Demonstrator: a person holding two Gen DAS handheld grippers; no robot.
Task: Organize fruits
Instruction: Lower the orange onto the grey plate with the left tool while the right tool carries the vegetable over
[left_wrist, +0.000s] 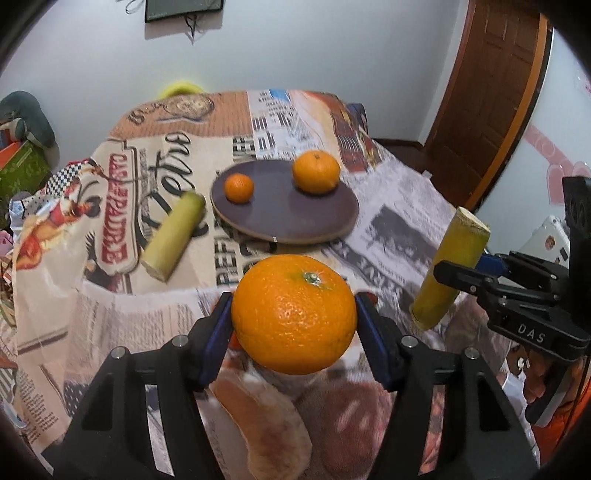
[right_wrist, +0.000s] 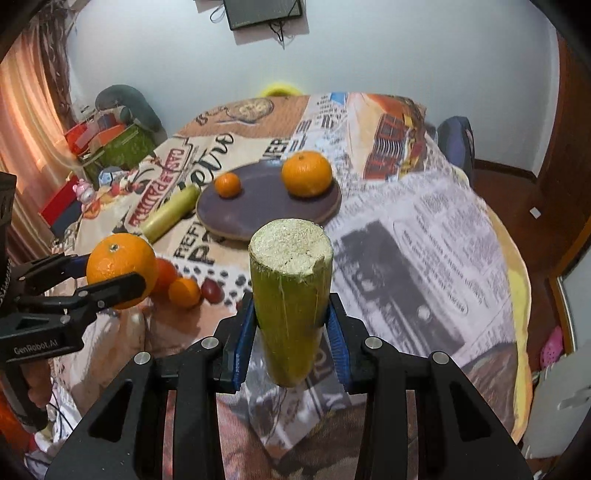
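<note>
My left gripper (left_wrist: 293, 325) is shut on a large orange (left_wrist: 293, 314) and holds it above the table's near edge; it also shows in the right wrist view (right_wrist: 120, 275). My right gripper (right_wrist: 290, 328) is shut on an upright green sugarcane piece (right_wrist: 290, 295), also seen at the right of the left wrist view (left_wrist: 448, 266). A dark round plate (left_wrist: 284, 218) (right_wrist: 258, 206) holds a small orange (left_wrist: 239, 187) (right_wrist: 228, 184) and a bigger orange (left_wrist: 316, 171) (right_wrist: 306, 172). A second sugarcane piece (left_wrist: 173, 234) (right_wrist: 170, 216) lies left of the plate.
A printed cloth (right_wrist: 424, 229) covers the table. Near its front left edge lie a small orange (right_wrist: 184, 291), a red fruit (right_wrist: 164, 275) and a dark red fruit (right_wrist: 212, 290). Boxes and toys (right_wrist: 107, 147) crowd the left. A wooden door (left_wrist: 491, 96) stands at the right.
</note>
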